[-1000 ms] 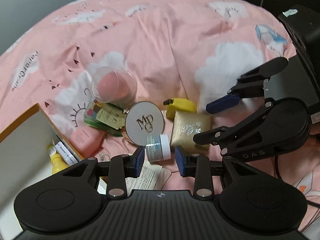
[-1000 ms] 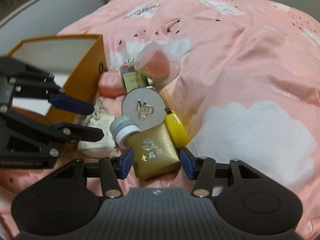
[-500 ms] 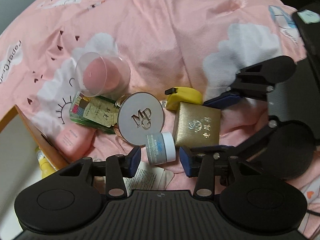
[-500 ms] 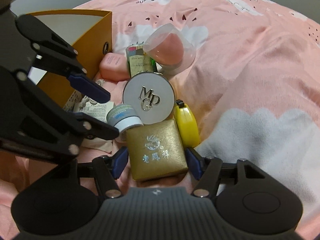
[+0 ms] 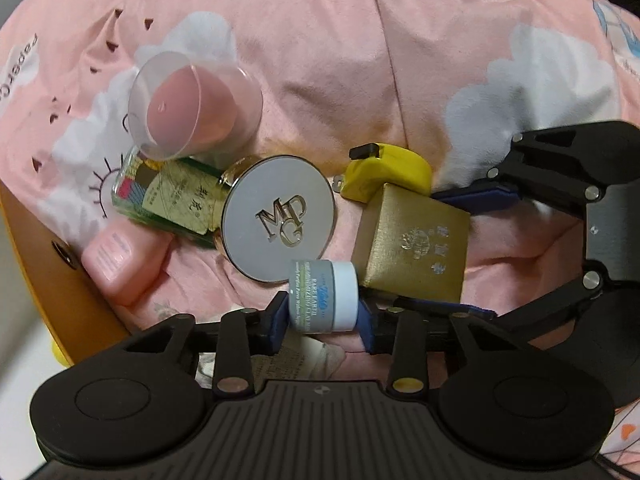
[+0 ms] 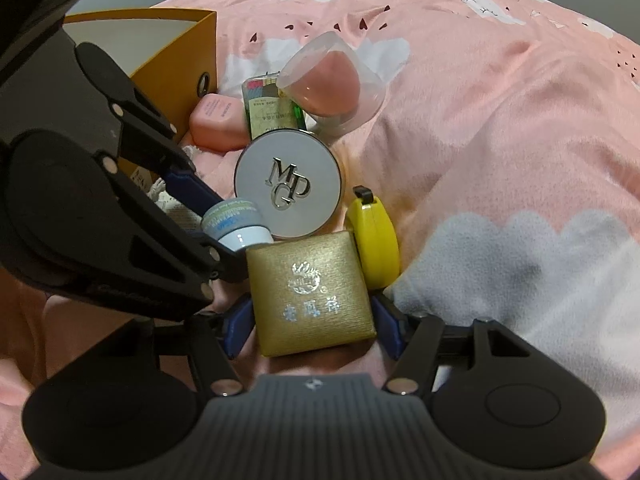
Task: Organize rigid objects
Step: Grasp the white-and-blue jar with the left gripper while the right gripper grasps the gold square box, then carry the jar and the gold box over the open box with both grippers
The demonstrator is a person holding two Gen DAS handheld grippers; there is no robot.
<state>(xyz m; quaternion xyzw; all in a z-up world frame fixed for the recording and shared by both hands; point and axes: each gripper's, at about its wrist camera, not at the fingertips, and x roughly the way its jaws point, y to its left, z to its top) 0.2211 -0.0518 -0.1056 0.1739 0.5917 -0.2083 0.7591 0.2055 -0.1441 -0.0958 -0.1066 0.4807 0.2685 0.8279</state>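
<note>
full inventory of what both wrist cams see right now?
round white compact lettered MPG: 1, white, pile centre
small grey-blue cream jar: 1, between left fingers
gold square gift box: 1, between right fingers
yellow tape measure: 1, beside box
clear cup holding pink sponge: 1, behind
green labelled bottle: 1, lying
pink soap-like case: 1, by carton
orange carton: 1, left
pink cloud-print bedspread: underneath
left gripper: 1, black
right gripper: 1, black

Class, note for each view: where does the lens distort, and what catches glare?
Left wrist view: fisheye bends the bedspread at the edges; dim light, the round compact reflects softly. Right wrist view: same curving; the gold box has shiny lettering.
</note>
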